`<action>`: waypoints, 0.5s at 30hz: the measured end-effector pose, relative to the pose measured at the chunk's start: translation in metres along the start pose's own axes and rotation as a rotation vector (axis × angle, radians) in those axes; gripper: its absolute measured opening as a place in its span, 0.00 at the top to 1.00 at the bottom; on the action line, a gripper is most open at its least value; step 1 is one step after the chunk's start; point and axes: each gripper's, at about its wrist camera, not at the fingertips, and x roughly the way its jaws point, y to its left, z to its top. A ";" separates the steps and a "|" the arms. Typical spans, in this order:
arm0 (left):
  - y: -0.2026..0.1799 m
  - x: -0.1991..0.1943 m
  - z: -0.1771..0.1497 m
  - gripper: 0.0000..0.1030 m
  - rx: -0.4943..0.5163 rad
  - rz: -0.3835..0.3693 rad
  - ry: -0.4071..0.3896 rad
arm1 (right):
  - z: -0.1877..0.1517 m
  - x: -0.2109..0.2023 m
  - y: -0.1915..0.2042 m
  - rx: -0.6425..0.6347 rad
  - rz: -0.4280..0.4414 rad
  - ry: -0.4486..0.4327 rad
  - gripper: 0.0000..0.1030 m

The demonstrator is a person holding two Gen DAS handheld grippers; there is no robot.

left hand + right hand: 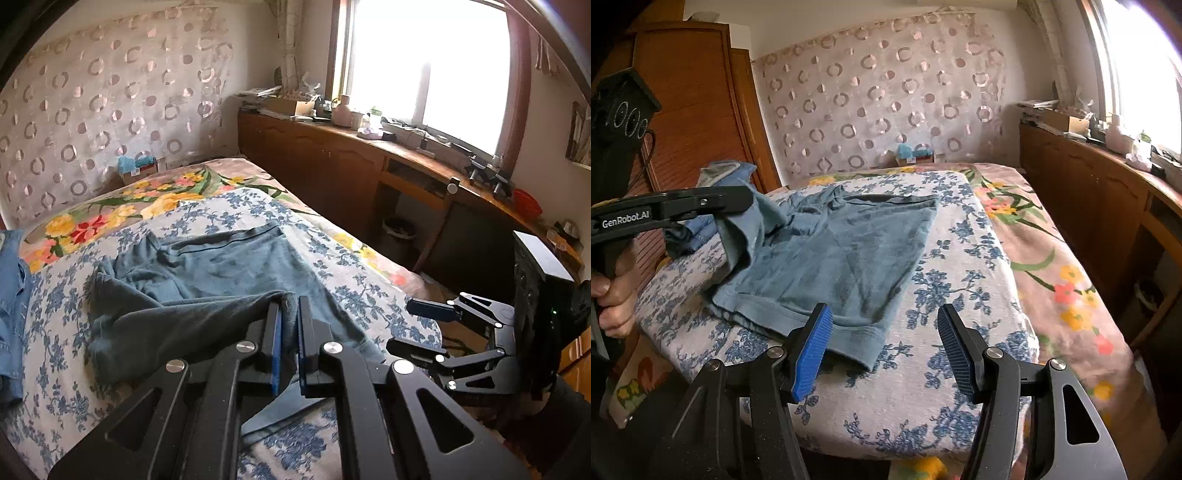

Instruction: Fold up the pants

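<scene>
Blue-grey pants (229,266) lie on a blue-flowered white cloth (236,210) on the bed; they also show in the right wrist view (834,254). My left gripper (290,301) is shut on a pant leg end (207,314) and holds it lifted over the rest of the pants. From the right wrist view the left gripper (738,203) holds the leg raised at the left. My right gripper (882,332) is open and empty, just above the near hem (849,339) of the other leg. It also shows in the left wrist view (417,325), off the bed's near right corner.
A blue denim garment (11,295) lies at the bed's left side. A floral bedspread (1052,258) covers the bed's right part. A wooden cabinet (332,166) with cluttered top runs under the window. A wooden wardrobe (694,110) stands left. A box (138,168) sits by the wall.
</scene>
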 end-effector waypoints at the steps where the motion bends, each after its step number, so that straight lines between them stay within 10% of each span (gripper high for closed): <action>1: -0.001 0.000 0.001 0.92 -0.003 0.001 -0.001 | -0.001 -0.001 0.000 -0.004 -0.004 -0.002 0.40; 5: 0.004 0.003 -0.001 0.87 -0.031 -0.008 0.027 | -0.002 -0.002 0.004 -0.015 -0.016 -0.007 0.40; 15: 0.033 -0.019 -0.018 0.30 -0.058 0.012 -0.012 | 0.002 0.011 0.017 -0.026 -0.010 0.003 0.40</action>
